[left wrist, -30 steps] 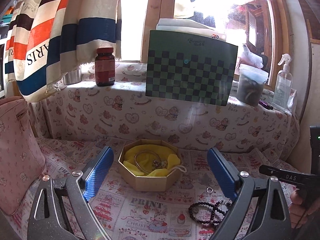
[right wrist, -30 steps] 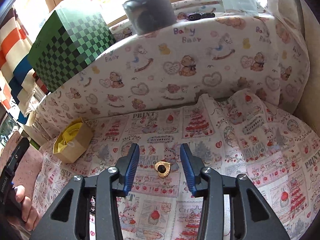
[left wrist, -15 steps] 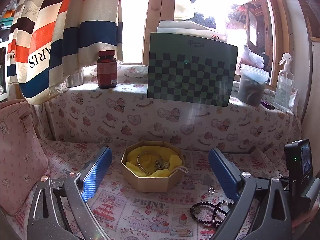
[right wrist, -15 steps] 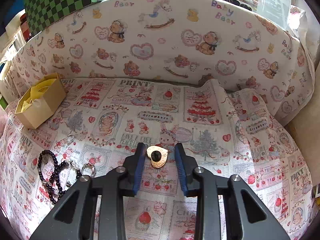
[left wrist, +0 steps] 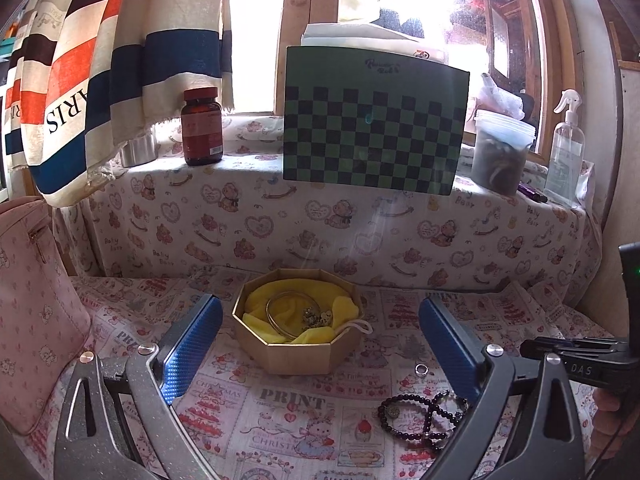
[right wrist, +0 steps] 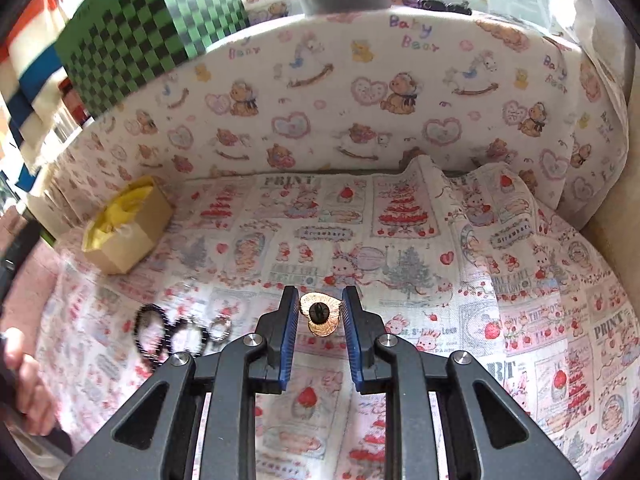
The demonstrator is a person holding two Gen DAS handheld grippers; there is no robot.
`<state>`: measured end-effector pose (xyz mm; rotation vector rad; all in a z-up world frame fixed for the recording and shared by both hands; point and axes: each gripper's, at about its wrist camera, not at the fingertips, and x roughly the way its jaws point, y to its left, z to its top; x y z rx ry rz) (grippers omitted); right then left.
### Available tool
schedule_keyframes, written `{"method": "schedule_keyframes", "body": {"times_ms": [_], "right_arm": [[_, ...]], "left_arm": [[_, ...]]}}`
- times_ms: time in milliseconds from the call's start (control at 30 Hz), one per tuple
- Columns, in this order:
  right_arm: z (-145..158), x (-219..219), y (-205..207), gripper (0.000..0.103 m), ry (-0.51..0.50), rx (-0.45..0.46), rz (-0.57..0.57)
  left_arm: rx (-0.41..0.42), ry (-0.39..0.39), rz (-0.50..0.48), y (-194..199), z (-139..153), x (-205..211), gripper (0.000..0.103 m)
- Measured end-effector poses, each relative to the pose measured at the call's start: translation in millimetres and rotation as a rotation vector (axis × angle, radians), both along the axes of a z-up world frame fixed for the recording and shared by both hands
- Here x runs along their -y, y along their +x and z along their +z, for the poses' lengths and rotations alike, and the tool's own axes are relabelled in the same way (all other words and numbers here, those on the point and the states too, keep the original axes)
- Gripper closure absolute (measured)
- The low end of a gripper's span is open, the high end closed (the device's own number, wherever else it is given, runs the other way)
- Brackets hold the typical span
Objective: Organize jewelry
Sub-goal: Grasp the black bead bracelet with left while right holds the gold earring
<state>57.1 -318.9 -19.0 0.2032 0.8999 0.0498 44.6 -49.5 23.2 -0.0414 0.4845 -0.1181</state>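
Our right gripper (right wrist: 320, 312) jaws pinch the gold heart earring (right wrist: 321, 315). Our left gripper (left wrist: 320, 344) jaws stand wide open, empty, before the jewelry box (left wrist: 298, 354).

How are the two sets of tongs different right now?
The left tongs stand wide open with nothing between them, while the right tongs are nearly closed, pinching a small gold earring. The left tongs point toward the box lined with yellow cloth; the right tongs sit further off, beyond the black bead bracelet. Both have blue pads and dark grey arms, and both are held over the printed cloth.
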Motion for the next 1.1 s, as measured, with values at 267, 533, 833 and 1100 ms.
{"method": "schedule_keyframes", "body": {"times_ms": [267, 533, 833, 1100], "right_arm": [[30, 3, -18, 0.079, 0.029, 0.158, -0.021], [34, -1, -23, 0.079, 0.0, 0.163, -0.016], [29, -5, -20, 0.079, -0.014, 0.155, -0.018], [29, -5, -19, 0.079, -0.019, 0.153, -0.017]], "left_arm": [[-0.157, -0.026, -0.126, 15, -18, 10, 0.005], [-0.37, 0.038, -0.277, 22, -49, 38, 0.005], [-0.503, 0.194, -0.427, 9, -74, 79, 0.005], [-0.495, 0.212, -0.413, 10, -82, 87, 0.021]]}}
